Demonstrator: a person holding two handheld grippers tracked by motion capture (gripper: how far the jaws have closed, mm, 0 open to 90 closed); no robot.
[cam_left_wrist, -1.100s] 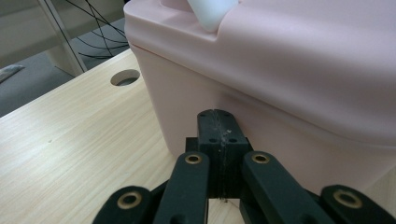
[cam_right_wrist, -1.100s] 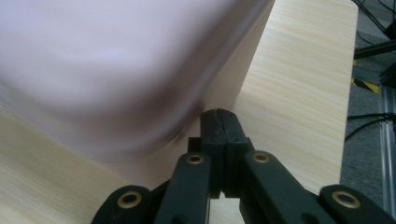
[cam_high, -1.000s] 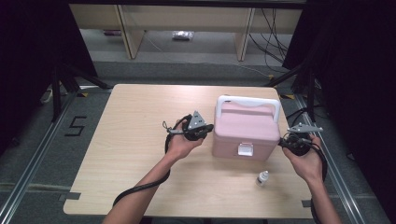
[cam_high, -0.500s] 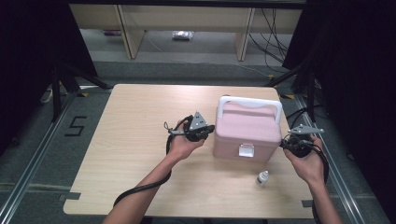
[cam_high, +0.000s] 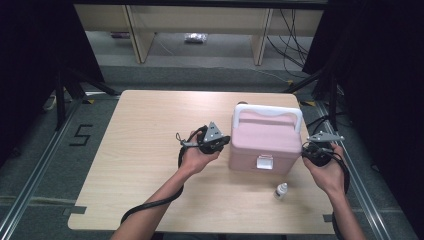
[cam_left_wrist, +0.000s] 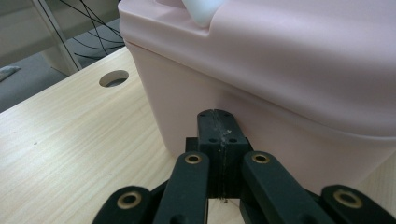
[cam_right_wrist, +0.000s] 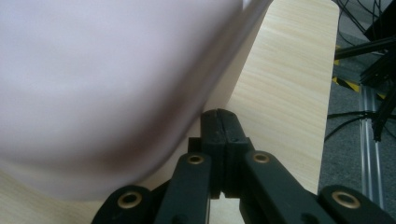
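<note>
left claw (cam_left_wrist: 219, 122) clenched empty, pressing the pink cooler box (cam_high: 265, 142) side | right claw (cam_right_wrist: 219, 122) clenched, bracing the opposite side | box sitting on tabletop (cam_high: 140, 135), latch closed, lid not yet opened

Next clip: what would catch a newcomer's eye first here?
The pink box with a white handle, standing right of centre on the wooden table. The left tongs and right tongs, both shut, flank its two ends, tips right at the walls. A small white bottle lies on the table in front of the box, near the right hand.
</note>
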